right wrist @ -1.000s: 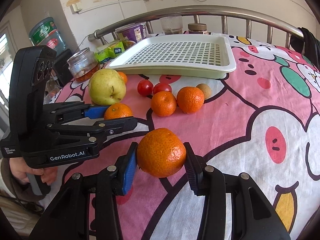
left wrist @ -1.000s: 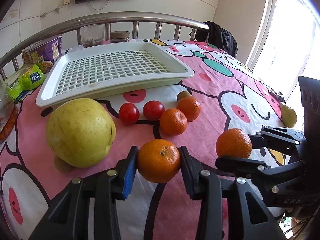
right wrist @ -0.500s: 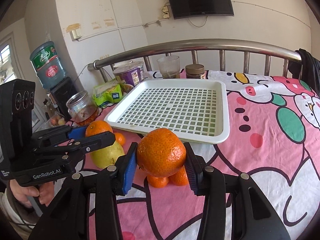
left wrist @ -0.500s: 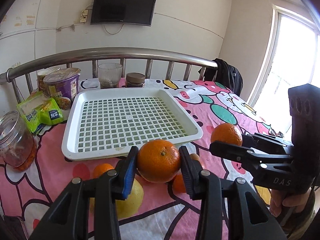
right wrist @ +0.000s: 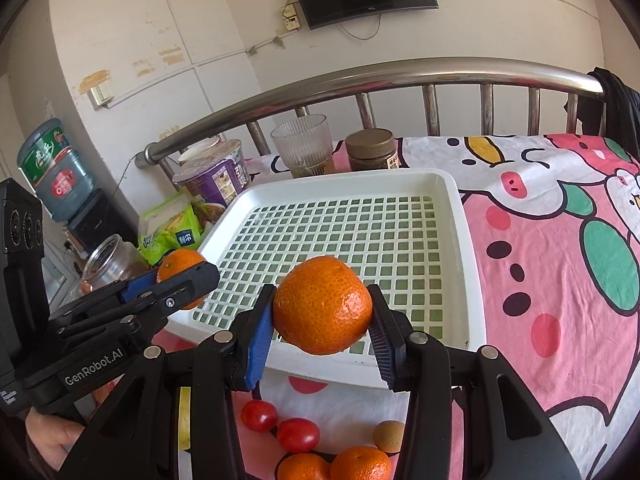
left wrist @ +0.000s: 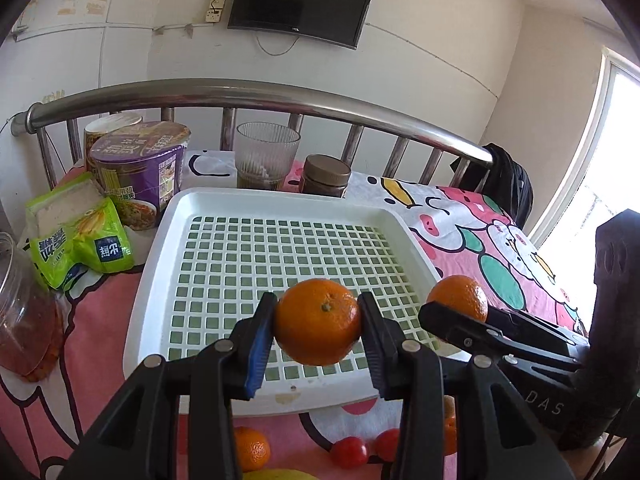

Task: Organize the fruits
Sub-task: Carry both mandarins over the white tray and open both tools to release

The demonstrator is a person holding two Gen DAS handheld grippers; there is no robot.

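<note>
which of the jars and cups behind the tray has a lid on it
The small dark jar with the brown screw lid, right of the ribbed glass. The glass is open-topped; the purple noodle cup has a sealed foil top, not a lid.

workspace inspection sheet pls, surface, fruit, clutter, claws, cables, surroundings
surface: pink cartoon cloth, metal rail behind
job's things: white tray holds no fruit; tomatoes, oranges and a small brown fruit on the cloth before it
clutter: noodle cup, green packets, glass, brown jar, clear jar
claws: left claw and right claw each shut on an orange over the tray's near edge
cables: wire under the TV
surroundings: water bottle, window
</note>
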